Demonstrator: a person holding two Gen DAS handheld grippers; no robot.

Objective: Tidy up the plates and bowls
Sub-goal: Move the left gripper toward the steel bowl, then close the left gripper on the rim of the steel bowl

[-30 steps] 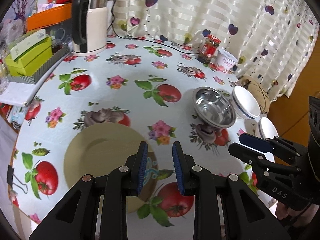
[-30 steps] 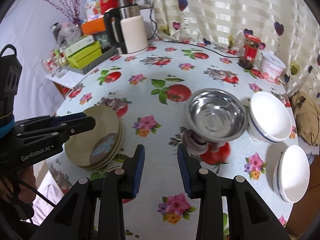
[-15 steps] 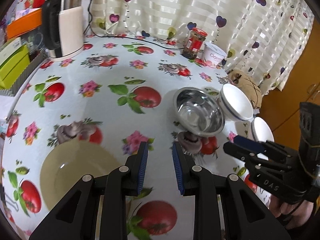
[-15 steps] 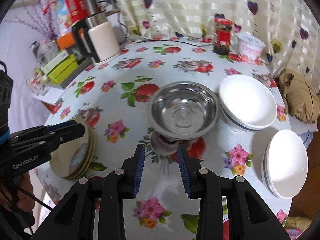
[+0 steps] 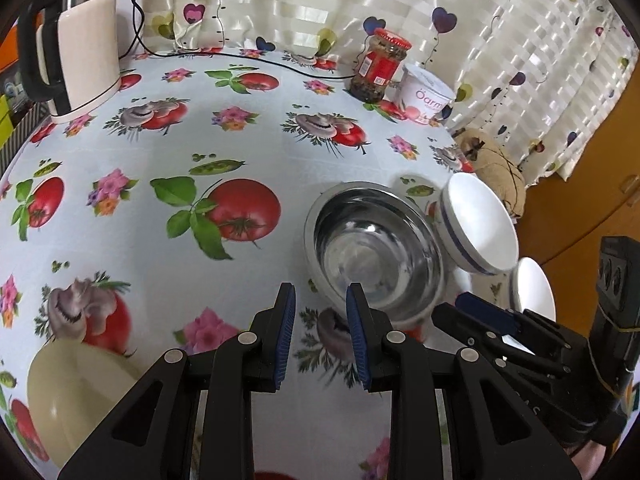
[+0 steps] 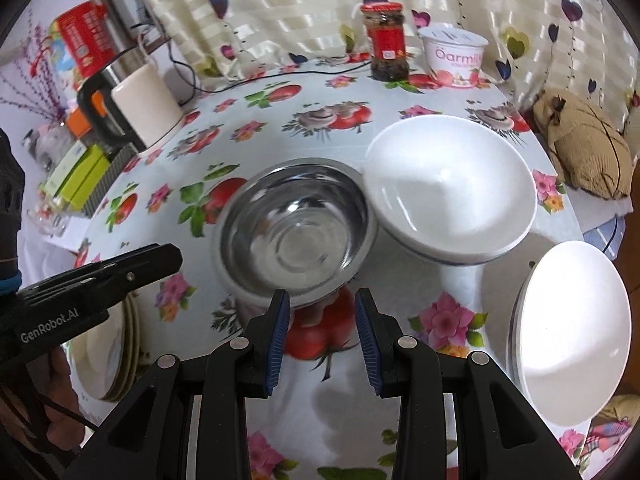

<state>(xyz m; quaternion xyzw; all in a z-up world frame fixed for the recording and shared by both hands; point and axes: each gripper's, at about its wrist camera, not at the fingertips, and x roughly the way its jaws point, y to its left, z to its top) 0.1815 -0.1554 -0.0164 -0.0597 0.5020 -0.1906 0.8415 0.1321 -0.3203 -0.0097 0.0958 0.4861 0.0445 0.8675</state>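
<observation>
Take the steel bowl (image 6: pixel 298 236) as your landmark: it sits upright and empty on the desk (image 5: pixel 160 140), on the fruit-and-flower cloth.

Your left tool (image 5: pixel 320 336) hangs just short of the bowl's near rim. Its blue pads (image 5: pixel 286 336) are apart with nothing between them, and the jaws are opening; only cloth shows in the gap.

Your right tool (image 6: pixel 322 334) also stands at the bowl's near edge, pointing down at it. Its jaws are spread a little and empty, with the printed tomato showing between the pads and the bowl's rim just beyond the tips. From the left wrist view you see this tool to the right of the bowl, low in the frame.

Right of the steel bowl, almost touching its rim, sits a white bowl with a blue band (image 5: pixel 478 226). Further right and nearer to you is a stack of white bowls (image 6: pixel 572 332), close to the desk edge.

Left of the steel bowl and nearer to you lies the stack of beige plates (image 6: pixel 116 356), partly hidden behind your left tool in the right wrist view.

Beyond the steel bowl, by the curtain, stand a red-lidded jar (image 5: pixel 380 66) and a yogurt tub (image 5: pixel 426 94) side by side. Far left of it is the kettle (image 5: pixel 76 60).
</observation>
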